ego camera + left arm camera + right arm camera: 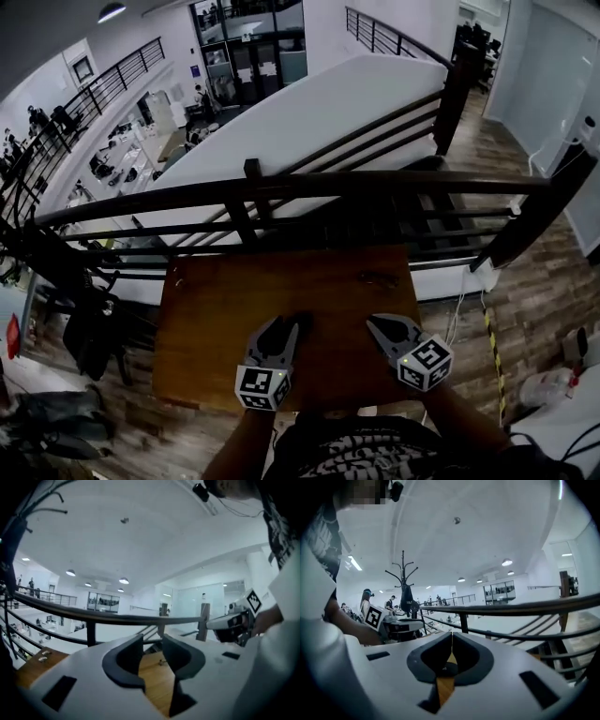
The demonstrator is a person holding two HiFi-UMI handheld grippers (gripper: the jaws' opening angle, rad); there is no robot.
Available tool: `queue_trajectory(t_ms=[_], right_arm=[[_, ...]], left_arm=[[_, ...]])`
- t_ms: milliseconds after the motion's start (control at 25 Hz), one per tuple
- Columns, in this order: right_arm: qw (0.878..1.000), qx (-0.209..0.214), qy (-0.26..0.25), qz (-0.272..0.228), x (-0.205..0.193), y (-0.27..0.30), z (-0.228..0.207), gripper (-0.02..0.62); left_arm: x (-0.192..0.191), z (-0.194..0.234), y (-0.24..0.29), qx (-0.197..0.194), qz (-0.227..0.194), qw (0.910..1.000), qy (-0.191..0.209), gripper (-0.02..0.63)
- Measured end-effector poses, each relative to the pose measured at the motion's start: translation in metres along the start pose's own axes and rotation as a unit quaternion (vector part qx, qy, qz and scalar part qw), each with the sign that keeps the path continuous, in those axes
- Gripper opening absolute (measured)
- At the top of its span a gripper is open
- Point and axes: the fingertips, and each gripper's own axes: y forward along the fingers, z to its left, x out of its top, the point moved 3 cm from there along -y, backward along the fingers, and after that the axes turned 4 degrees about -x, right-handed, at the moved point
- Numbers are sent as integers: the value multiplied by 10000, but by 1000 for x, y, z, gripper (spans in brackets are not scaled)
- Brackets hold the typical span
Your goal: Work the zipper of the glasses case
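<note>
Two fingers of the left gripper stand apart with nothing between them, and the wood of the table shows through the gap. The right gripper is empty, its fingers pressed together tip to tip. Both grippers hover side by side over the table's near half, pointing toward the railing, and one small dark object lies far right on the tabletop; whether it is the glasses case cannot be told.

Grey left hand-held gripper bears a black-and-white marker cube.
</note>
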Motion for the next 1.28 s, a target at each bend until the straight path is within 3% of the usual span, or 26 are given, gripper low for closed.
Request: queue_trajectory(t_ms=[200, 320, 520, 800, 960, 1160, 1280], right_arm=[[9950, 298, -444, -842, 23, -19, 8, 0], [9907, 621, -547, -1080, 25, -31, 22, -1], [9873, 1116, -599, -958, 13, -44, 47, -2], [9819, 1427, -777, -974, 12, -53, 70, -2], [9841, 1325, -767, -898, 9, -56, 78, -2], [9881, 1092, -696, -833, 11, -54, 92, -2], [9906, 868, -678, -809, 13, -47, 107, -2]], left_arm=[[51, -51, -38, 829, -842, 9928, 213, 8], [53, -73, -59, 1291, -823, 9876, 345, 6], [40, -96, -94, 1929, -603, 9787, 353, 6], [39, -115, -111, 2003, -516, 9775, 416, 6], [43, -118, -114, 1764, -612, 9812, 490, 6], [37, -107, -123, 1590, -389, 9863, 194, 6], [35, -92, -138, 1509, -419, 9874, 238, 6]])
